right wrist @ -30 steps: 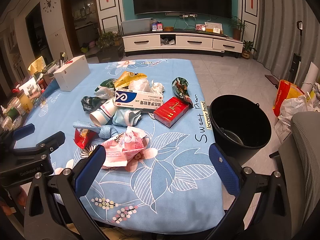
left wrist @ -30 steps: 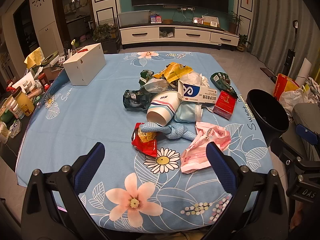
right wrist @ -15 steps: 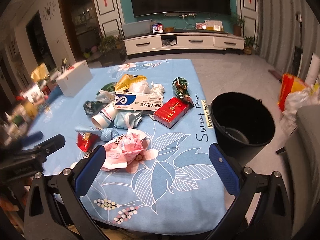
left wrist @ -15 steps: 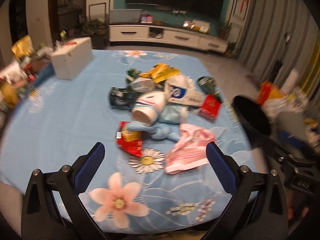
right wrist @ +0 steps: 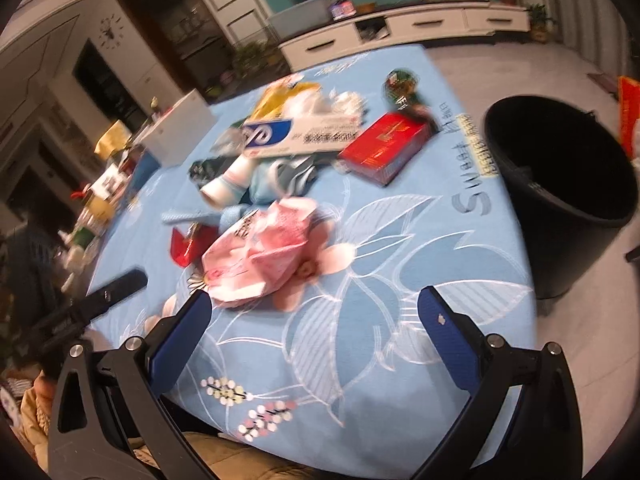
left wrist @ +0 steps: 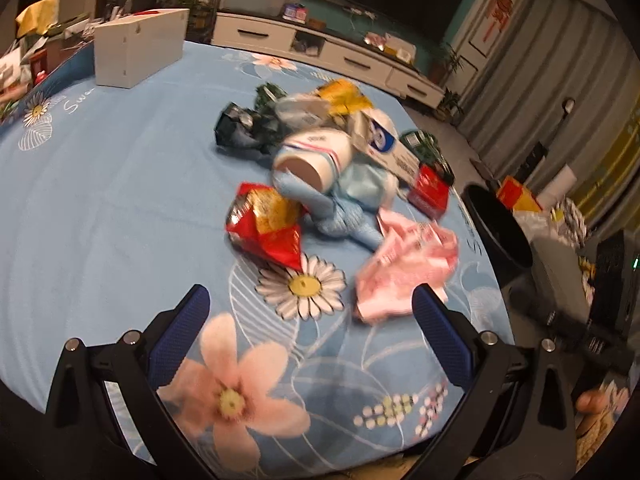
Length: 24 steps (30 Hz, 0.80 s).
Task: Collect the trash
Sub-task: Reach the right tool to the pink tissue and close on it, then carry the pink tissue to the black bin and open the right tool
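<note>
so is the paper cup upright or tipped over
Tipped over: the paper cup lies on its side in the trash pile, its open mouth facing the camera.

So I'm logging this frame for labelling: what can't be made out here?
- Small print on the white and blue box: motion blur in both wrist views.
- Inside of the black bucket: too dark in the right wrist view, and its far side is cut off by the lens edge.
- What lies under the trash pile: hidden by the paper cup and pink wrapper in the left wrist view.
- Left gripper: only a blurred part shows in the right wrist view.
</note>
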Each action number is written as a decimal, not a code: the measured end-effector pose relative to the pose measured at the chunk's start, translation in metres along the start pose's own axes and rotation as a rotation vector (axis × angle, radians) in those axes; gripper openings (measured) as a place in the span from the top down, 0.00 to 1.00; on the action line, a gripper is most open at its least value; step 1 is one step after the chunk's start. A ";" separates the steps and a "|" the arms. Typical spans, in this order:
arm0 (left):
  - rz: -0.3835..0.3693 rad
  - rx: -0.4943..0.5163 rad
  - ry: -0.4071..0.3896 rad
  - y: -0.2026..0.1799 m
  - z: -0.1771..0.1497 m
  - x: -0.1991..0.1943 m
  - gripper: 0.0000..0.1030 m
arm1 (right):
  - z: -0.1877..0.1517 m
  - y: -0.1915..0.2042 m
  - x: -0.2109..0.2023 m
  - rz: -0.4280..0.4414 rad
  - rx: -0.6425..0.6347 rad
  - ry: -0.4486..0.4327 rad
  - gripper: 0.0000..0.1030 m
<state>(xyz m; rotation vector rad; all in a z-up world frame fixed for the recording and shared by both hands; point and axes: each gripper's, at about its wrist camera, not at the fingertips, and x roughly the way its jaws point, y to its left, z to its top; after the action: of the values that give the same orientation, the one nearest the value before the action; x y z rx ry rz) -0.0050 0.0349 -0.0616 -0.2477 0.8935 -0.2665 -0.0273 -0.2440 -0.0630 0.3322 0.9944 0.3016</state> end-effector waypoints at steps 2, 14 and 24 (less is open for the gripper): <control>-0.007 -0.007 -0.036 0.004 0.007 0.002 0.02 | 0.000 0.003 0.012 0.014 0.006 0.049 0.02; -0.085 -0.008 -0.041 0.013 0.047 0.049 0.49 | 0.022 0.017 0.073 0.098 -0.017 0.055 0.12; -0.149 -0.056 -0.012 0.019 0.048 0.063 0.97 | 0.025 0.020 0.088 0.109 -0.027 0.075 0.58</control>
<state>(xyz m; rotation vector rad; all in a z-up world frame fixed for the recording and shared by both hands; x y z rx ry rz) 0.0728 0.0369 -0.0852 -0.3678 0.8730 -0.3779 0.0374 -0.1946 -0.1089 0.3537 1.0474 0.4287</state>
